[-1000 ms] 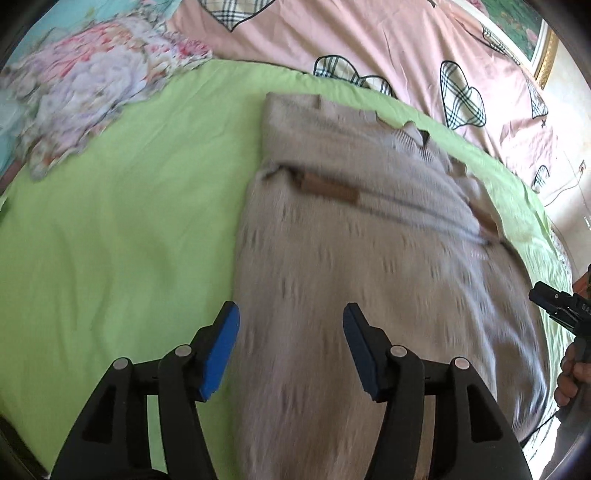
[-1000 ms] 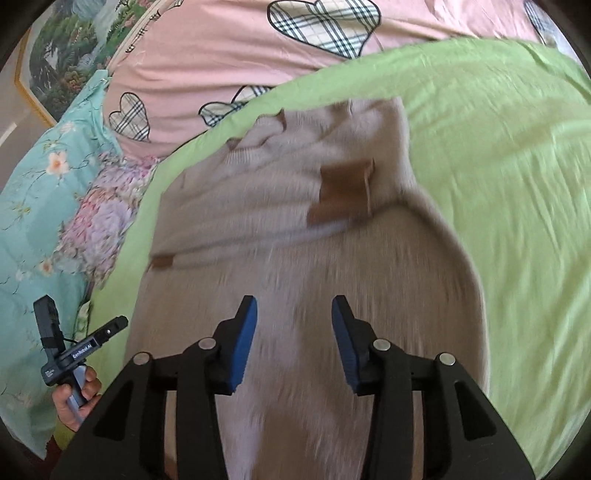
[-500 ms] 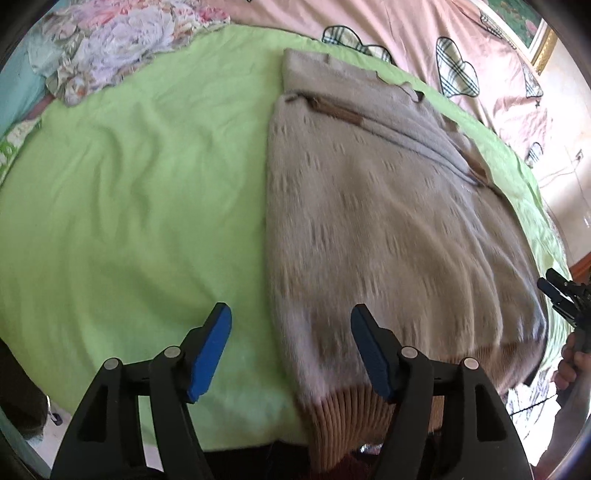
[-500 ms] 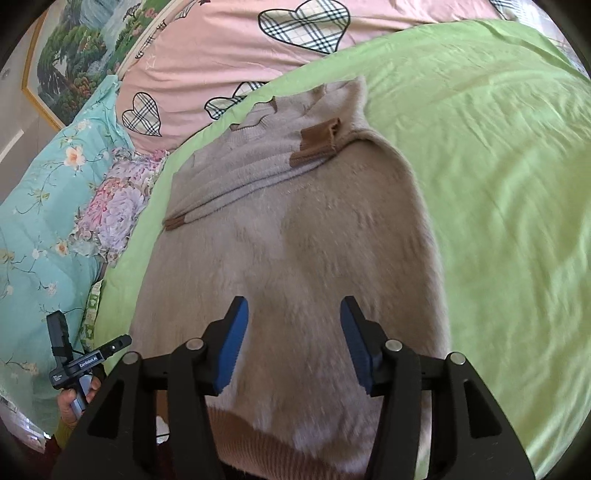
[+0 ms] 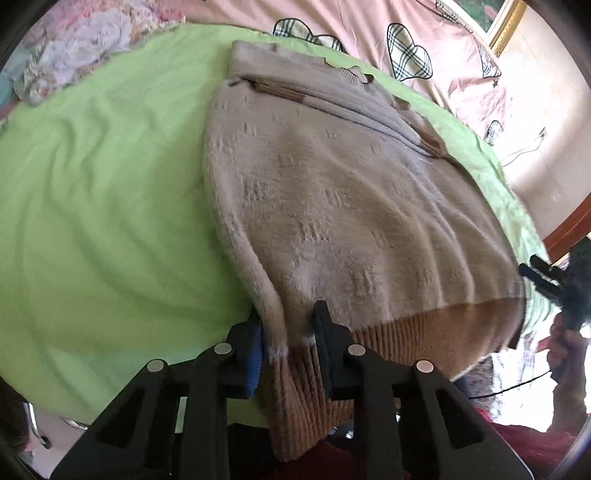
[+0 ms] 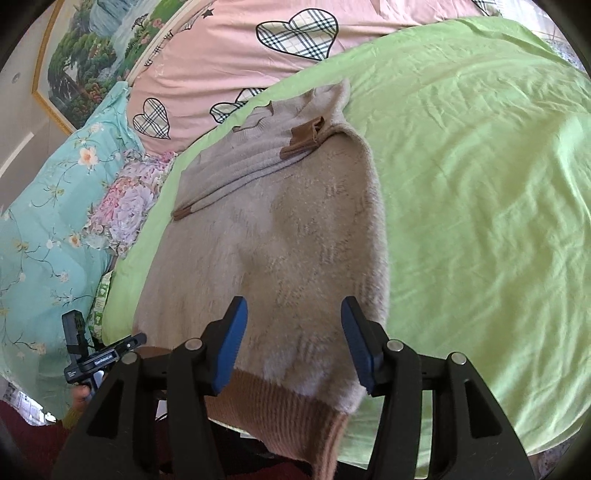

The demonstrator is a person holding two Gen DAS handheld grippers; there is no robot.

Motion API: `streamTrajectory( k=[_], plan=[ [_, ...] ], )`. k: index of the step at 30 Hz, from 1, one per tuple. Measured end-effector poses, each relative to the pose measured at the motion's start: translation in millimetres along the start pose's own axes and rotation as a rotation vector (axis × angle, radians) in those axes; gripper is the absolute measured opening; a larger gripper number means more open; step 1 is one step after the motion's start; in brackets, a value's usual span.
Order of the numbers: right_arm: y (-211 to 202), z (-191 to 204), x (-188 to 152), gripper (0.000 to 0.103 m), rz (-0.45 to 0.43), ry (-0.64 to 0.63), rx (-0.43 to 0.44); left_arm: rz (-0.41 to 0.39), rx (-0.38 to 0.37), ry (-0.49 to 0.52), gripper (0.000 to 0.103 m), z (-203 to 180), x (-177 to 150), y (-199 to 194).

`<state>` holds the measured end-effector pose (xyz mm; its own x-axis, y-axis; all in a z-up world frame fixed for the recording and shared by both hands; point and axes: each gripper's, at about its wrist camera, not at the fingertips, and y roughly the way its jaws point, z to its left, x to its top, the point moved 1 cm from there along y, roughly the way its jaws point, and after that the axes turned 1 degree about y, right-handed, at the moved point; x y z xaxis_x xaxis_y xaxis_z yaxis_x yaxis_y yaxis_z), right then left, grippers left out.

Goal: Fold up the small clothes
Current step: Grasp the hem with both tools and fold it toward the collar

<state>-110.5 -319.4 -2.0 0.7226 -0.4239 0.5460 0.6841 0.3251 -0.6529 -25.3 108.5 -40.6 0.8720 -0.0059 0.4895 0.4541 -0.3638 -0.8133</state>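
**Left tongs clamped on the sweater hem, right tongs spread above it**

Left tongs are pinched on the near left corner of the beige sweater, right where the fuzzy knit meets the brown ribbed hem. From my left wrist view I see the fabric bunched into a ridge between the two fingers, with the hem band hanging down past the edge of the bed below them. My right tongs stand apart, the blue pads wide of each other, poised over the sweater's near right part just above the hem band; I cannot tell whether they touch the knit.

The sweater lies lengthwise on the green sheet of the bed, collar at the far end, hem toward me and draping over the bed's near edge. Both sleeves are folded across the upper back, their brown cuffs showing, one near the right shoulder and one at the left side. Beyond the sheet I see a pink cover with plaid hearts and, to the left in the right wrist view, a turquoise floral quilt. A framed landscape picture hangs on the wall behind.
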Motion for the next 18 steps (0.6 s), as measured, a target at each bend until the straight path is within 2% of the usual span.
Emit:
streamTrajectory(
  k=[2, 4, 7, 11, 12, 13, 15, 18],
  plan=[
    [-7.1, -5.5, -3.8, 0.054, 0.003, -0.004, 0.018, 0.031, -0.037, -0.026, 0.030, 8.1, -2.1, 0.9],
    [-11.6, -11.7, -7.9, 0.054, 0.019, -0.006, 0.028, 0.038, -0.083, -0.062, 0.030, 16.6, -3.6, -0.7],
    [-15.3, -21.3, -18.9, 0.055, 0.059, -0.002, 0.015, 0.040, -0.110, -0.076, 0.027, 18.2, -4.8, 0.2],
    [-7.0, -23.1, -33.0, 0.055, 0.113, -0.003, 0.105, 0.049, -0.152, -0.065, 0.027, 11.0, -5.1, 7.0],
    [-1.3, -20.5, -34.3, 0.055, 0.123, -0.004, 0.134, 0.054, -0.157, -0.065, 0.030, 9.8, -4.2, 8.9],
    [4.2, -18.7, -34.9, 0.055, 0.129, -0.003, 0.155, 0.062, -0.166, -0.066, 0.041, 7.7, -4.6, 10.6],
    [14.9, -13.2, -36.4, 0.055, 0.145, -0.008, 0.182, 0.091, -0.214, -0.065, 0.054, 6.6, -6.5, 8.5],
    [12.2, -12.2, -39.9, 0.054, 0.166, -0.034, 0.206, 0.096, -0.204, -0.020, 0.051, 2.1, -11.8, 7.6]
  ],
)
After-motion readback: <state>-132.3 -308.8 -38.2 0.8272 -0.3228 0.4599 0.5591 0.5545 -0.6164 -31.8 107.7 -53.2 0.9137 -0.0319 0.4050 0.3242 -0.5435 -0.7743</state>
